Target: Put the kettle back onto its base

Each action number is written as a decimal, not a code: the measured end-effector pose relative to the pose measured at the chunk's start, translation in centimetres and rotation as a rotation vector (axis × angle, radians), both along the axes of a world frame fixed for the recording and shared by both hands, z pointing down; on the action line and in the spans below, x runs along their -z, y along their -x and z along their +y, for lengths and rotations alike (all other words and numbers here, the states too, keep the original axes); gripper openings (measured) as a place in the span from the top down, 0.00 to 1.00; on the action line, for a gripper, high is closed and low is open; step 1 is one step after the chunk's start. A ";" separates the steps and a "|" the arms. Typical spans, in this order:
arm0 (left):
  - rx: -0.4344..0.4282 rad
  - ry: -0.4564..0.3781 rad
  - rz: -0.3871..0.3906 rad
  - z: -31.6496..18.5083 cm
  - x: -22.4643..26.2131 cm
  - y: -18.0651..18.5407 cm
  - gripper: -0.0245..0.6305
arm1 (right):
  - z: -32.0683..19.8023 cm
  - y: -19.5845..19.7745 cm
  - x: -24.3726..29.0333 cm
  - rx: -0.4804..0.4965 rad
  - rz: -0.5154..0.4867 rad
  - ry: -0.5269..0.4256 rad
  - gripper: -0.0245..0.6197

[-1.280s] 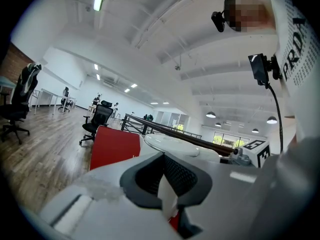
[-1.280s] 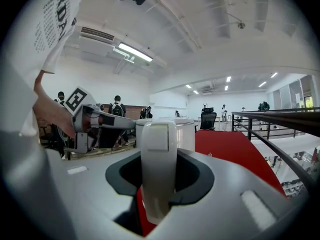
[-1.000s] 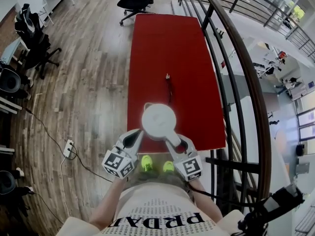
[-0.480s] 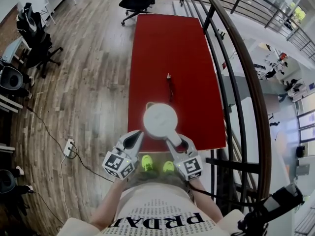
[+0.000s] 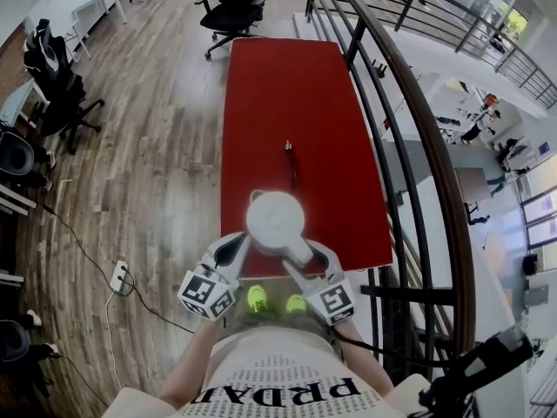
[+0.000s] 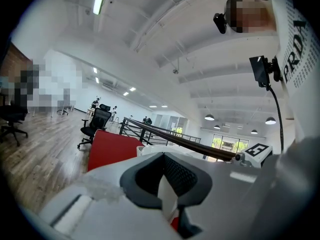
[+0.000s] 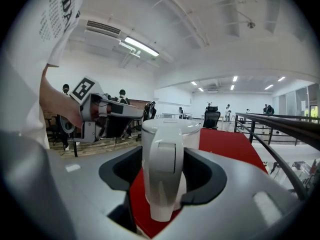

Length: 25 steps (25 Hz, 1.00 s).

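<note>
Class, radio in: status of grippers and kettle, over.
Left gripper shut, empty. Right gripper just opening, kettle handle loose between jaws. Kettle upright on red table. Nothing in the way.

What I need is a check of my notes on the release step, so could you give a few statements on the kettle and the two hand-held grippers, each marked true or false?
1. The kettle stands on the red table, close to its near edge. True.
2. The right hand-held gripper is clamped shut on the kettle's handle. False: its jaws have just been opening and stand apart, with the handle between them.
3. The left hand-held gripper is at the far end of the table. False: it is at the near edge, right beside the kettle.
4. A dark cable lies on the table beyond the kettle. True.
</note>
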<state>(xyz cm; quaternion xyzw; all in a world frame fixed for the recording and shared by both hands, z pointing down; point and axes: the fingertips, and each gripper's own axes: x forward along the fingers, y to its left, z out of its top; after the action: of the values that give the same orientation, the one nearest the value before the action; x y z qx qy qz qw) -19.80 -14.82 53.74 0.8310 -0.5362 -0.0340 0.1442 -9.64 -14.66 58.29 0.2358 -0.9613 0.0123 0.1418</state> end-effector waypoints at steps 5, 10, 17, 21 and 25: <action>-0.006 -0.047 0.003 -1.4 2.2 0.0 0.98 | -1.2 -0.5 3.8 0.006 0.039 -0.070 0.59; -0.030 -0.106 0.000 -2.8 4.5 -0.6 0.98 | -2.4 0.5 7.8 0.030 -0.001 -0.124 0.58; -0.066 -0.160 -0.001 -3.8 6.8 -1.8 0.98 | -2.9 1.9 10.7 0.058 -0.008 -0.158 0.88; -0.082 -0.178 -0.013 -4.0 7.6 -2.4 0.98 | -3.2 2.5 11.6 0.079 -0.011 -0.166 0.90; -0.082 -0.192 -0.023 -3.9 8.2 -2.4 0.98 | -3.5 3.2 12.6 0.060 -0.007 -0.195 0.95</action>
<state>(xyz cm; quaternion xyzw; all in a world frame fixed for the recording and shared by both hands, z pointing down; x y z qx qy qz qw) -17.40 -18.72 45.52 0.8626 -0.4975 -0.0694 0.0591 -12.83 -18.14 45.72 0.2196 -0.9651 -0.0849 0.1151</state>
